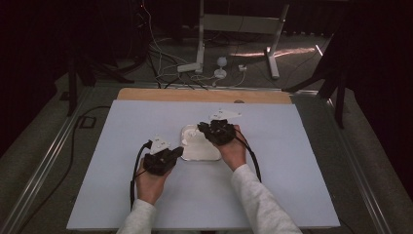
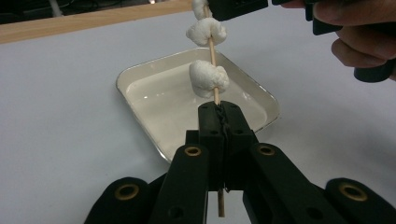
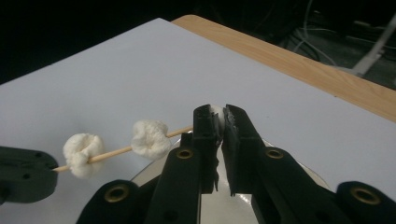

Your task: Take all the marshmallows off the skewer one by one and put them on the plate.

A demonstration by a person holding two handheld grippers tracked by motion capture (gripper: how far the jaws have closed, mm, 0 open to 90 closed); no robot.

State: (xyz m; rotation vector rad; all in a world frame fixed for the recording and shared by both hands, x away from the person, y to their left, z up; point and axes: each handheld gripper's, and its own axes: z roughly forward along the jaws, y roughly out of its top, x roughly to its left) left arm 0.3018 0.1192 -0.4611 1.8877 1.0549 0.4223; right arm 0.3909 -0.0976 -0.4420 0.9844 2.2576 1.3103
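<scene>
A thin wooden skewer (image 2: pixel 212 50) carries three white marshmallows over a shallow white tray (image 2: pixel 122 80). My left gripper (image 2: pixel 223 112) is shut on the near end of the skewer, just below the lowest marshmallow (image 2: pixel 208 78). A second marshmallow (image 2: pixel 206 31) sits higher up the stick. In the right gripper view, my right gripper (image 3: pixel 218 114) is shut on the end marshmallow (image 3: pixel 215 110), which is mostly hidden by the jaws. The other two marshmallows (image 3: pixel 150 138) (image 3: pixel 83 154) lie along the skewer toward the left gripper (image 3: pixel 23 172). In the high view both grippers (image 1: pixel 178 152) (image 1: pixel 202 127) meet over the tray (image 1: pixel 199 155).
The tray sits mid-table on a pale sheet (image 1: pixel 272 165) with a wooden table edge (image 1: pixel 204 95) behind it. Beyond the table are cables and metal stand legs (image 1: pixel 199 63) on the floor.
</scene>
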